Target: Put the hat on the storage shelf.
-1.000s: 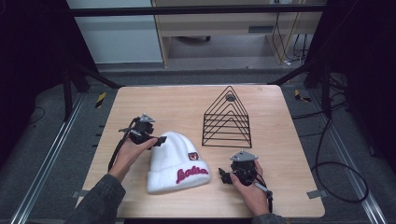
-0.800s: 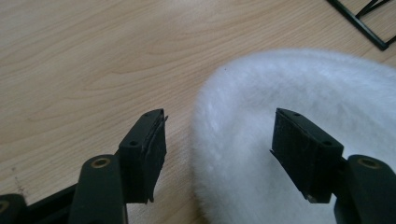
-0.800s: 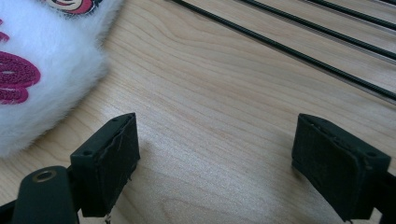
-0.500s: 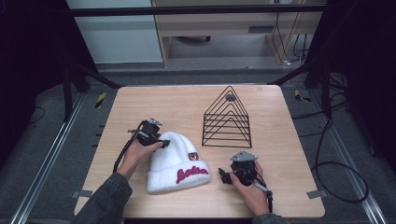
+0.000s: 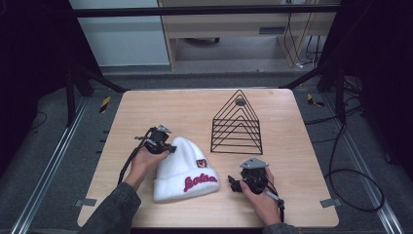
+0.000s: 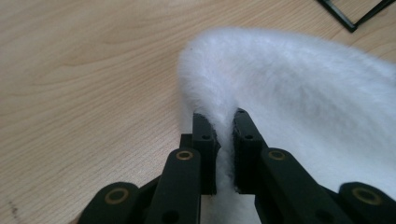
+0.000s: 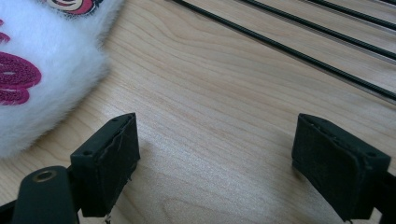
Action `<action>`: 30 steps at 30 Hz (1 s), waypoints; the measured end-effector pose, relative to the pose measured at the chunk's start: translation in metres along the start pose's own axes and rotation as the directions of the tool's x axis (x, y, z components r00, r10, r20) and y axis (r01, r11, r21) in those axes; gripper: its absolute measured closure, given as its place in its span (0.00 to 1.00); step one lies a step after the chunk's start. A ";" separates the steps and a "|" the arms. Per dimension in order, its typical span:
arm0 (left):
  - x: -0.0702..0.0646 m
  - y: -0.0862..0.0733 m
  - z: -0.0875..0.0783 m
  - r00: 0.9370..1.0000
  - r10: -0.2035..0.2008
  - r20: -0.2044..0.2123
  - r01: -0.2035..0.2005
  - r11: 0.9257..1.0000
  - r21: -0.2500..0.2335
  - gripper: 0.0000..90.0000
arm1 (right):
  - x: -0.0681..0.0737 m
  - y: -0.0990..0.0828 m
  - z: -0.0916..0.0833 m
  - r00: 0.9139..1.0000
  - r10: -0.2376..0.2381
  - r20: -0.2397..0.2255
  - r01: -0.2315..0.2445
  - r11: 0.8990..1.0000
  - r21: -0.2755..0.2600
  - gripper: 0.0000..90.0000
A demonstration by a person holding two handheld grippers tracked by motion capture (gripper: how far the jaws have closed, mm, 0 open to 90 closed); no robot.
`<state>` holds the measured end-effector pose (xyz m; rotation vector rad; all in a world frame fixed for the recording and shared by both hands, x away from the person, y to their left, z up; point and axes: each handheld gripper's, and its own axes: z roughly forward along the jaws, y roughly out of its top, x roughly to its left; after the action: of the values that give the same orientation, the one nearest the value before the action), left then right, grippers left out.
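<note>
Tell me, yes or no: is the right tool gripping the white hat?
No: the right tool stands wide open over bare table, with the white hat off to one side, untouched.

We see a white fluffy hat [image 5: 181,168] with dark pink letters on its folded edge and a small patch [image 5: 200,163] in red and dark colours above them. In the right claw view the letters [image 7: 16,77] look magenta on the white fur. The tabletop [image 5: 292,141] is light wood with a fine brown grain. The wire rack [image 5: 236,124] is black. Both claws are black: the left claw [image 6: 219,135] has brass-coloured rivets, and the right claw [image 7: 219,158] has matte black pads. On the right claw we see a grey plate [image 5: 254,162]. The sleeve [image 5: 114,209] is dark grey. The floor [image 5: 44,146] is grey, with yellow and black striped marks [image 5: 104,104].
</note>
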<state>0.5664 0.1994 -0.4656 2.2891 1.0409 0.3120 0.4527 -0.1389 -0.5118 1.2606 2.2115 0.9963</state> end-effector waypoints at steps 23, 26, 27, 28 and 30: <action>-0.067 0.037 -0.120 0.967 0.248 -0.062 -0.255 0.923 -0.287 0.93 | 0.002 -0.001 -0.002 1.000 -0.010 -0.007 0.010 1.000 -0.001 0.16; -0.072 0.040 -0.130 0.962 0.263 -0.067 -0.271 0.910 -0.313 0.93 | 0.002 -0.002 -0.003 1.000 -0.017 -0.012 0.017 1.000 0.005 0.13; -0.076 0.043 -0.141 0.958 0.276 -0.079 -0.286 0.896 -0.339 0.93 | 0.003 -0.003 -0.005 1.000 -0.021 -0.014 0.021 1.000 -0.006 0.14; -0.077 0.045 -0.146 0.956 0.281 -0.086 -0.293 0.890 -0.349 0.93 | 0.003 -0.002 -0.007 0.999 -0.032 -0.012 0.032 0.999 -0.019 0.14; -0.077 0.047 -0.151 0.954 0.284 -0.093 -0.298 0.886 -0.355 0.93 | 0.004 0.002 -0.014 0.999 -0.032 -0.012 0.032 0.998 -0.053 0.15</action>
<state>0.4775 0.1814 -0.3150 2.0942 0.5885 0.6214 0.4428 -0.1401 -0.5011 1.1949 2.1934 1.0468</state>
